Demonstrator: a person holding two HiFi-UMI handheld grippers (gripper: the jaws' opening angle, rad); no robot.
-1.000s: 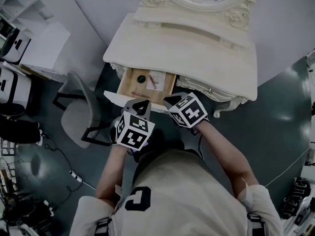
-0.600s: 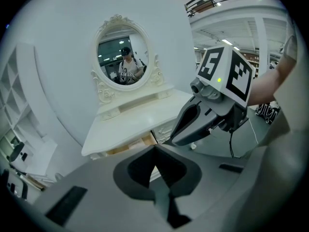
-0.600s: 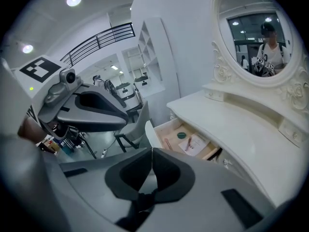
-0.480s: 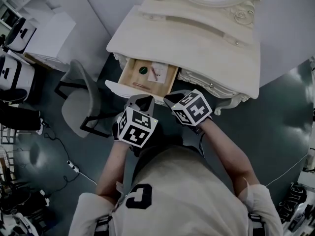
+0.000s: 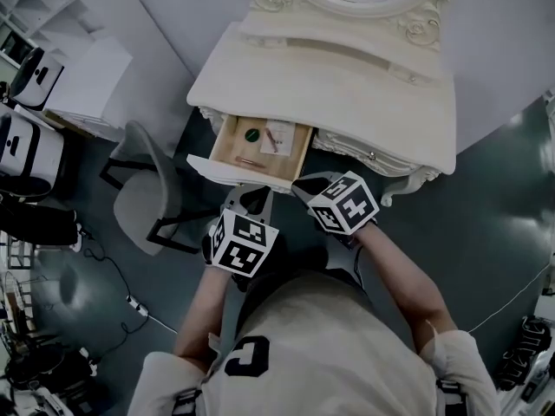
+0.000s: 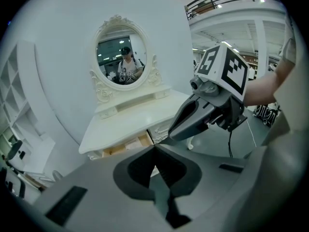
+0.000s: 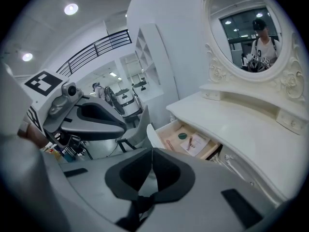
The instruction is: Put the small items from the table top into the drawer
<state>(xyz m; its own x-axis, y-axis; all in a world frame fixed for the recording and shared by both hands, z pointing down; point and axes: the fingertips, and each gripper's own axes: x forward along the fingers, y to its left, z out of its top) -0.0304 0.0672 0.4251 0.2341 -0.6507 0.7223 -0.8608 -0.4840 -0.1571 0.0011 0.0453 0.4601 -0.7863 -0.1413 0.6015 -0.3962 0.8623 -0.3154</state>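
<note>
White dressing table top (image 5: 347, 85) lies bare. The small items, among them a green disc (image 5: 251, 134) and a card (image 5: 277, 137), sit inside the open drawer (image 5: 236, 173). Left gripper (image 5: 251, 196) and right gripper (image 5: 303, 185), jaws together and empty, have drawn slightly back from the drawer front. Loading appears complete, and the drawer is not yet shut.

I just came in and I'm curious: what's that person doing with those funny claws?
A person stands at a white dressing table with a gripper in each hand. The left gripper and right gripper are both shut and empty, near its open drawer. A green disc, a card and a pink stick lie inside.
</note>
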